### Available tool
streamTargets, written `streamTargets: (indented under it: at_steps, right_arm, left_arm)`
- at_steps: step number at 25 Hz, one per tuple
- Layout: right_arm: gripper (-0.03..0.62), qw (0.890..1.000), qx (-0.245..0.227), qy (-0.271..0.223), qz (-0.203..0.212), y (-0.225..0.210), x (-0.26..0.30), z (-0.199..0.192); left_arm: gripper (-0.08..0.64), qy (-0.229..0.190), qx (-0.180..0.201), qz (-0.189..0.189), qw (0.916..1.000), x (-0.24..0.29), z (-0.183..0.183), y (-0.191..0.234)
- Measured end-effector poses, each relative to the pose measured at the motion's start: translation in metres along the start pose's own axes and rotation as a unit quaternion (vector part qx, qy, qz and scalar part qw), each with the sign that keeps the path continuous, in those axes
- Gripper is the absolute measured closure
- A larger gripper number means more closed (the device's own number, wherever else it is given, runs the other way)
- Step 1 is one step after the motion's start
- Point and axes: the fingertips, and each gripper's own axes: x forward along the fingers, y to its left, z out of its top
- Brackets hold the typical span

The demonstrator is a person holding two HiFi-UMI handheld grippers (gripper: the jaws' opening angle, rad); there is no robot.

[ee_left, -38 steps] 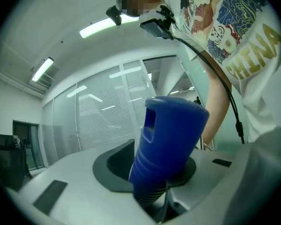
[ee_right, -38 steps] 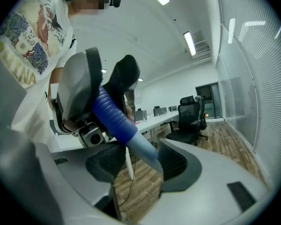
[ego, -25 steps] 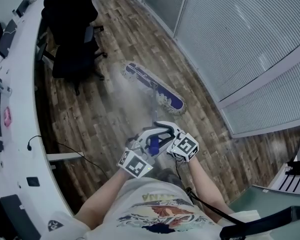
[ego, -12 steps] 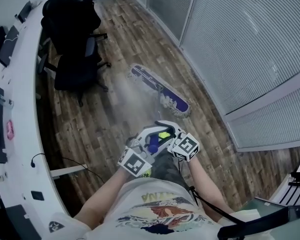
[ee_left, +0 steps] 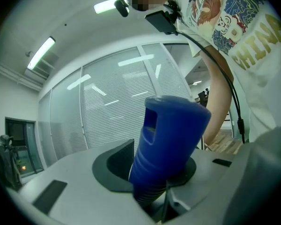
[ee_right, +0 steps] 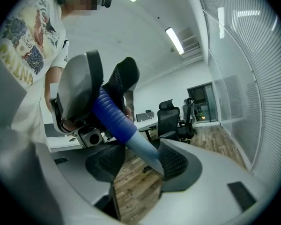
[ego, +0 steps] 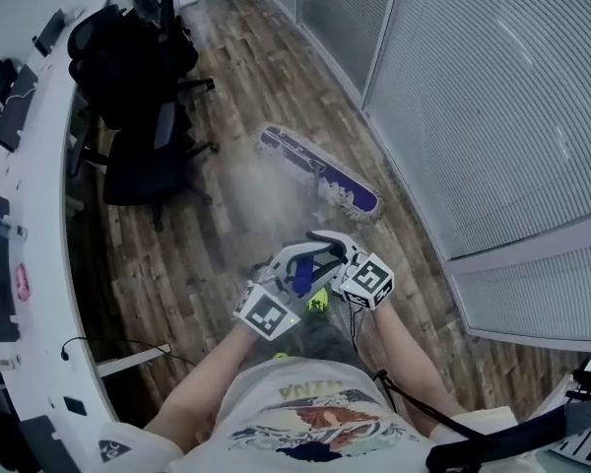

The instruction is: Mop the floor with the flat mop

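Mop head (ego: 320, 170) flat on the wood floor (ego: 227, 254), ahead of both grippers and close beside the foot of the glass wall (ego: 492, 97). Long axis slanting from upper left to lower right in the head view, roughly along that wall, well clear of the black chair (ego: 138, 156). Joined to the hands by the pole (ee_right: 126, 132), running forward and down. Left gripper (ego: 303, 276) pinched on the blue top end of the handle (ee_left: 166, 144), jaws part-way closed around it. Right gripper (ego: 327, 254) clamped on the pole just below, where blue sleeve gives way to pale shaft, so the nearer of the two to the mop head. Probably mid-stroke. Next push or pull best kept square to the head's long axis, steered from the right gripper and pivoted at the left. Some risk of knocking the wall's base with the nearer end.
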Motion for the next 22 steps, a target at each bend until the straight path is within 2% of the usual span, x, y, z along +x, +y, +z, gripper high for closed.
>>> streamTargets:
  at_steps: [6,10,16,22]
  right_arm:
    - [0.377,1.0,-0.005,0.001,0.012,-0.105,0.002,0.016]
    - [0.377,1.0,-0.004,0.002,0.014,-0.13,0.007,0.019]
    - [0.377,1.0,0.002,0.009,0.011,-0.117,-0.001,0.008]
    - [0.376,1.0,0.003,0.023,0.018,-0.042,-0.016,-0.004]
  left_arm:
    - [0.46,0.012,0.005,0.014,0.9998,0.079,-0.018,0.071]
    - [0.457,0.024,0.004,0.013,0.9996,0.095,-0.027,0.091]
    - [0.453,0.028,-0.002,0.022,0.9994,0.09,-0.029,0.073]
    - [0.449,0.021,-0.017,0.037,0.999,0.046,-0.012,0.015]
